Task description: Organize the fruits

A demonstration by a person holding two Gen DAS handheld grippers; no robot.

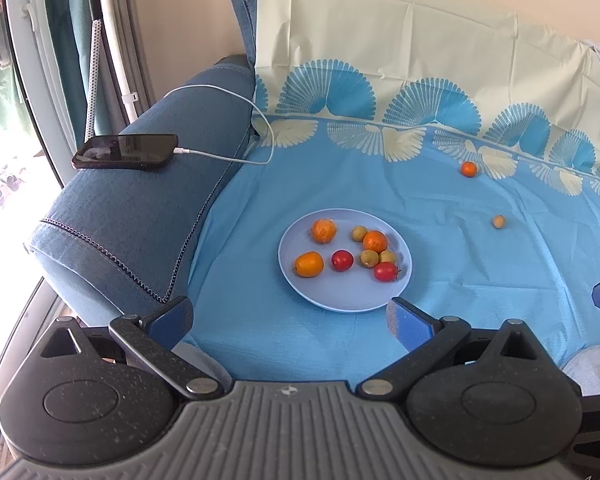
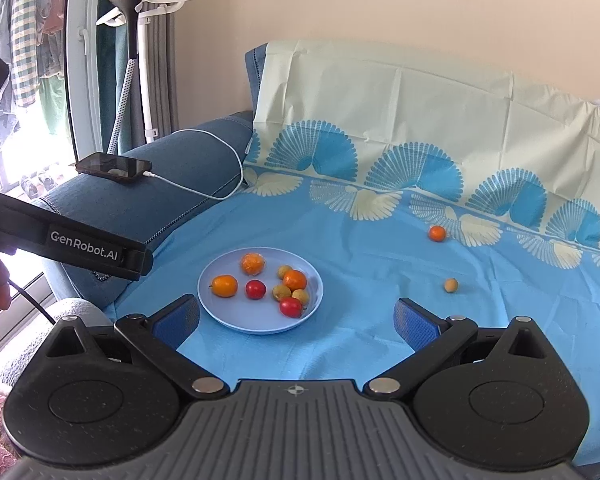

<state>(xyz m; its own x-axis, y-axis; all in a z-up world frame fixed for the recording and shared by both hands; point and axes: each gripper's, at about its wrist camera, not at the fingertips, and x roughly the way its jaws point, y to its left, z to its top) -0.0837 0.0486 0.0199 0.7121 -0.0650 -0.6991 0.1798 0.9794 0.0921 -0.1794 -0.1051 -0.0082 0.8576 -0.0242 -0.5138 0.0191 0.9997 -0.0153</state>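
A pale blue plate (image 1: 340, 296) (image 2: 228, 318) lies on the blue sheet and holds several small fruits: oranges, red ones and yellowish ones. A small orange fruit (image 1: 468, 169) (image 2: 437, 233) lies loose on the sheet at the far right, near the patterned border. A small tan fruit (image 1: 498, 221) (image 2: 451, 284) lies loose nearer, right of the plate. My left gripper (image 1: 290, 320) is open and empty, just in front of the plate. My right gripper (image 2: 298, 320) is open and empty, near the plate's front right edge, with the tan fruit beyond its right finger.
A blue sofa armrest (image 1: 148, 208) (image 2: 172, 184) rises left of the plate and carries a phone (image 1: 126, 151) (image 2: 114, 167) on a white cable. The left gripper's body (image 2: 68, 246) reaches in from the left. A cream and blue cloth (image 1: 420, 60) covers the backrest.
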